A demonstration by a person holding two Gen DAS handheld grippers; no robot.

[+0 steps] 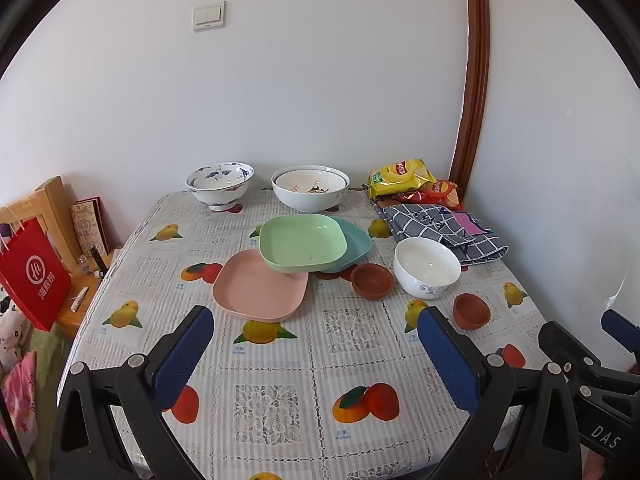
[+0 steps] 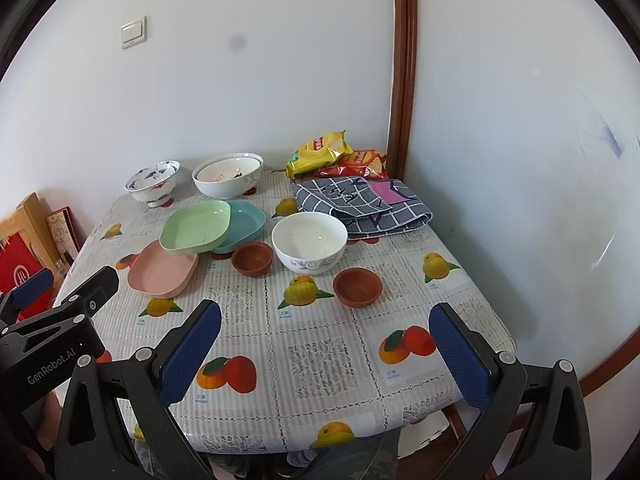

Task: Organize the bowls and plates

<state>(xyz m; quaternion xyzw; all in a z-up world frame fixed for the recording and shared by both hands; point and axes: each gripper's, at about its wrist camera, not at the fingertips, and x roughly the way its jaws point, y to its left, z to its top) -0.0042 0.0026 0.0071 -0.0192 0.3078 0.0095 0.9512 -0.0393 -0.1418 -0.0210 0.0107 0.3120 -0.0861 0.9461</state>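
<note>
On the fruit-print table, a green square plate [image 1: 298, 242] [image 2: 196, 227] lies overlapping a teal plate [image 1: 352, 246] [image 2: 246, 224] and a pink plate [image 1: 258, 286] [image 2: 162, 272]. A white bowl [image 1: 426, 266] [image 2: 309, 240] stands to their right, with two small brown bowls [image 1: 371, 280] [image 2: 252, 258], [image 1: 471, 310] [image 2: 357, 286] near it. At the back stand a blue-patterned bowl [image 1: 219, 182] [image 2: 153, 182] and a large white bowl [image 1: 310, 190] [image 2: 228, 178] with a smaller one nested inside. My left gripper [image 1: 316, 356] and my right gripper [image 2: 326, 354] are open and empty, over the table's near side.
Snack bags [image 1: 402, 176] [image 2: 320, 152] and a folded checked cloth [image 1: 444, 226] [image 2: 360, 204] lie at the back right. A red paper bag [image 1: 34, 276] hangs by a wooden chair at the left. Walls close the back and right.
</note>
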